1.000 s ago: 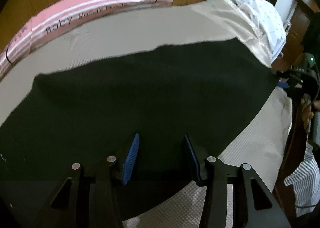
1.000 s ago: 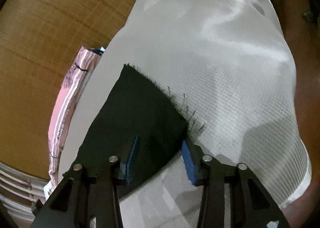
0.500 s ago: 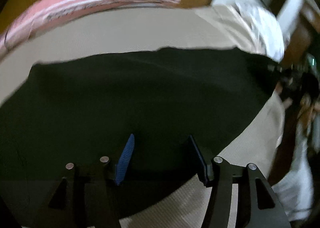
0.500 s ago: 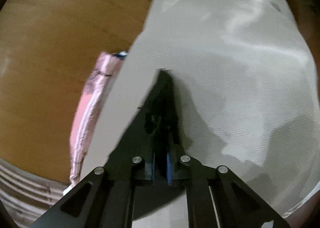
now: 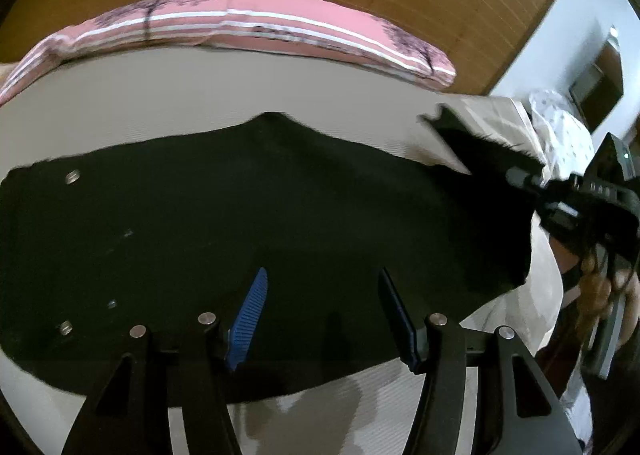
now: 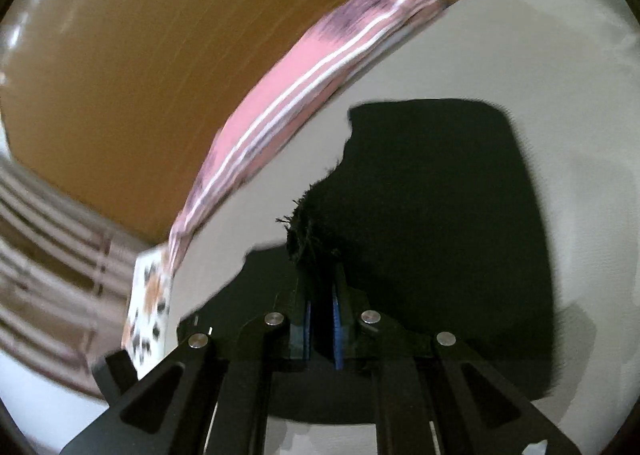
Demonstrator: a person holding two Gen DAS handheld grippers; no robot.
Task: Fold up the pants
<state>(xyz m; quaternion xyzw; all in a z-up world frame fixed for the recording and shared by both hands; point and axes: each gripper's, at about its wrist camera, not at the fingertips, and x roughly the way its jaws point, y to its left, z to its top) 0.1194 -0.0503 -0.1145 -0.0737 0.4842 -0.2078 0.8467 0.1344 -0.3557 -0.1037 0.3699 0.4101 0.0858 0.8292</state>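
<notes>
Now, writing: I read none.
Left gripper: fingers spread over black pants.
Right gripper: pinching pants' frayed end.

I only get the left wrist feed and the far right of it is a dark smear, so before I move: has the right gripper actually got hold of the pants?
Observer: Yes. In the right wrist view the right gripper is shut on a frayed edge of the pants.
Operator: Is that end flat on the bed?
Observer: No, the pinched edge bunches up above the fingers, and a dark shadow lies on the bed beyond it.
Operator: Anything past the pink pillow on that side?
Observer: At the far end of the pink pillow sits a white spotted cloth.
</notes>
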